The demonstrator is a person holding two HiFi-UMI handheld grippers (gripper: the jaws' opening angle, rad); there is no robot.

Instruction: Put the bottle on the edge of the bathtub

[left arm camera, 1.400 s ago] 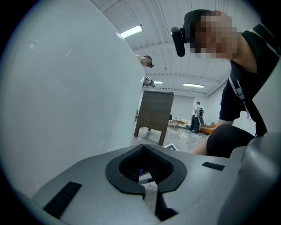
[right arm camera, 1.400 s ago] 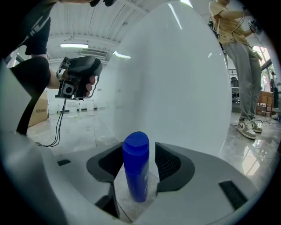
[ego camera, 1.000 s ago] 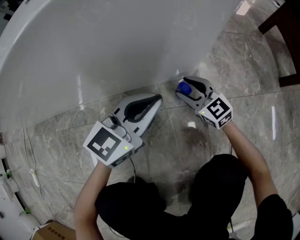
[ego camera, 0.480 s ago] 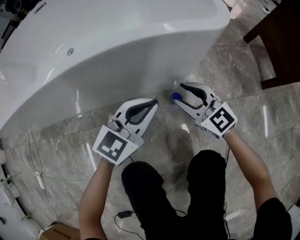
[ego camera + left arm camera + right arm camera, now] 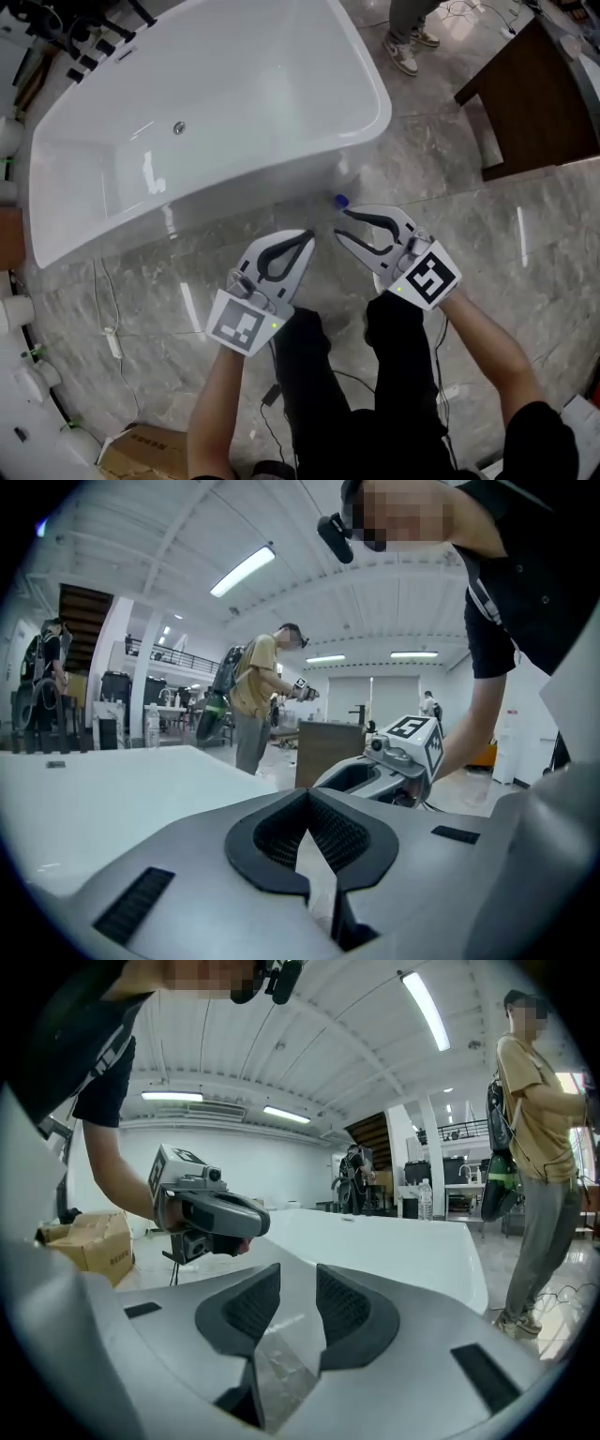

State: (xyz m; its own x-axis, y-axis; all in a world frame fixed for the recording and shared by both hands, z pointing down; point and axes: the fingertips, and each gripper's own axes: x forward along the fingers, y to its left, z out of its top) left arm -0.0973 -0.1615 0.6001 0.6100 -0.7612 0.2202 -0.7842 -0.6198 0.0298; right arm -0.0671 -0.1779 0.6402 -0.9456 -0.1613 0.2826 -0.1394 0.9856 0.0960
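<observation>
Past my right gripper [image 5: 339,225], the bottle [image 5: 339,200] is sitting on the floor [image 5: 487,225] by the bathtub [image 5: 382,112]. Those jaws, apart, have just been closing on air, and my left gripper [image 5: 307,236] is pinching shut. I am risking leaving the bottle behind.

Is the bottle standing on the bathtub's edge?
No, the blue-capped bottle is down on the floor beside the bathtub, not on its rim.

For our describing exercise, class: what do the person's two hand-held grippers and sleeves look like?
Both the left hand-held gripper and the right hand-held gripper have smooth light-grey shells ending in curved jaws lined with black ribbed pads. Each carries a white cube with black square markers and a green light. The person wears black short sleeves and black trousers.
</observation>
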